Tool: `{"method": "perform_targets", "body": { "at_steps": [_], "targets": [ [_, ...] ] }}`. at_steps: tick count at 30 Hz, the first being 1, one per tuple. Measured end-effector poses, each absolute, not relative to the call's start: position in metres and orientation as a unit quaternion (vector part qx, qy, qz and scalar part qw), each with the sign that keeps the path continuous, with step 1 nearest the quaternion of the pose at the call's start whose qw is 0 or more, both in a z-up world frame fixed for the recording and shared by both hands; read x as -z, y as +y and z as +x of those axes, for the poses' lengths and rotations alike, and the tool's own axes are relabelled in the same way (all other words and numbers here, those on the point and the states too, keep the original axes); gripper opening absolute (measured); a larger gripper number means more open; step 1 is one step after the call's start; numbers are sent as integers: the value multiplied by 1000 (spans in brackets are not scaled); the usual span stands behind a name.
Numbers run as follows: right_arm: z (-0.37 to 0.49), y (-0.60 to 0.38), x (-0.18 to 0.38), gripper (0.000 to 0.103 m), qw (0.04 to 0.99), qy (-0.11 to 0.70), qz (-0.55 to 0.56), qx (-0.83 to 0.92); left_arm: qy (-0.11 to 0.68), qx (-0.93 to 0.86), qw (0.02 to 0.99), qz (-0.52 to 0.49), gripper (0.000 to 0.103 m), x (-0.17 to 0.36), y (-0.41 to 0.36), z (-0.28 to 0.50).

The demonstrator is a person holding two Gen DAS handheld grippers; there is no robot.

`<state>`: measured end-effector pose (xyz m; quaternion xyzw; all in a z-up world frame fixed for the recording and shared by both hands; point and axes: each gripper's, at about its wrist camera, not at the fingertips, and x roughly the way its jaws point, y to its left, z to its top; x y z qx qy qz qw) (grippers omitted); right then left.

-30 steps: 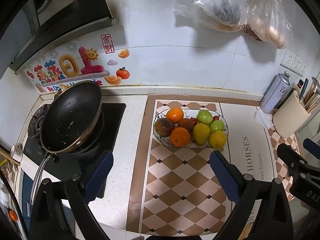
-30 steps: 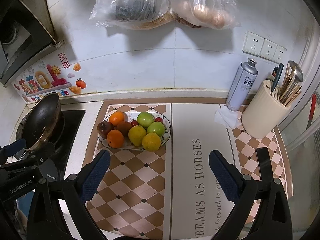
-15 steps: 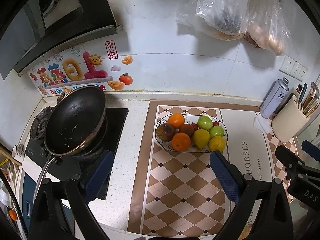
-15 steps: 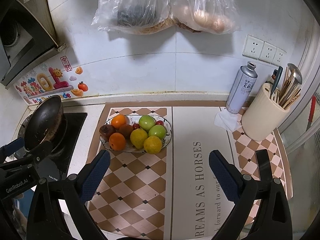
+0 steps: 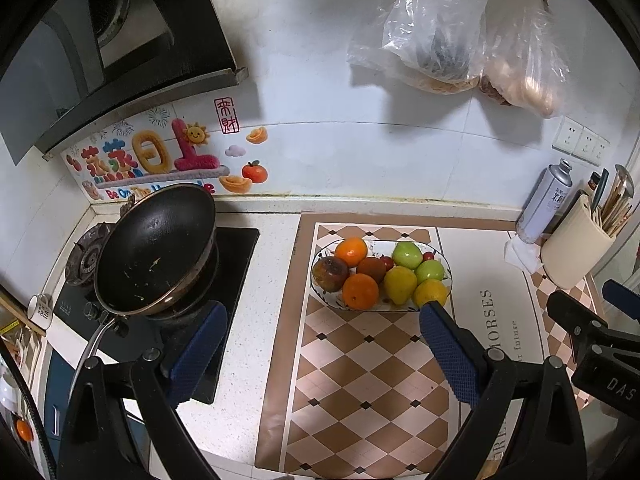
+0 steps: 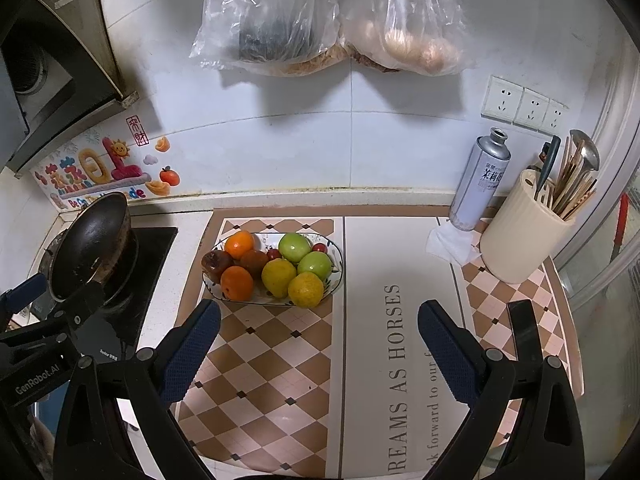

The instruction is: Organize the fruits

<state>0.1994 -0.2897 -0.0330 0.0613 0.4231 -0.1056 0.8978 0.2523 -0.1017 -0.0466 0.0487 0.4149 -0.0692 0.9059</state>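
Note:
An oval patterned plate (image 5: 320, 258) (image 6: 338, 264) sits on the checkered mat, piled with fruit: two oranges (image 5: 360, 291) (image 6: 237, 283), two green apples (image 5: 407, 254) (image 6: 294, 247), a yellow pear (image 5: 400, 285) (image 6: 279, 277), a yellow lemon (image 5: 430, 293) (image 6: 305, 289), a dark red pomegranate (image 5: 330, 274) (image 6: 216, 263) and small red fruits. My left gripper (image 5: 322, 330) is open and empty, held above and in front of the plate. My right gripper (image 6: 319, 326) is open and empty, in front of the plate and slightly right.
A black wok (image 5: 154, 250) sits on the stove at the left. A grey spray can (image 6: 480, 180), a crumpled tissue (image 6: 450, 242) and a cream utensil holder (image 6: 524, 230) stand at the right. Plastic bags (image 6: 272, 20) hang on the wall.
Both grippers have pulled back and up from the plate, so the fruit looks smaller and farther. Nothing on the counter has moved.

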Motion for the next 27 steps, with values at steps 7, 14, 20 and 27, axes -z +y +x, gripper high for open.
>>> {"method": "perform_targets", "body": {
  "at_steps": [7,14,20,27],
  "targets": [
    [195,-288,31,101,899,421,56,103,413,68,907,48,99,46,-102,250],
    [194,-287,29,101,900,420,55,104,412,65,908,48,99,43,-102,241],
    [192,-287,29,101,900,420,55,103,411,64,908,47,99,43,-101,240],
    [191,-286,29,101,900,420,54,103,408,61,910,42,99,41,-100,235]
  ]
}}
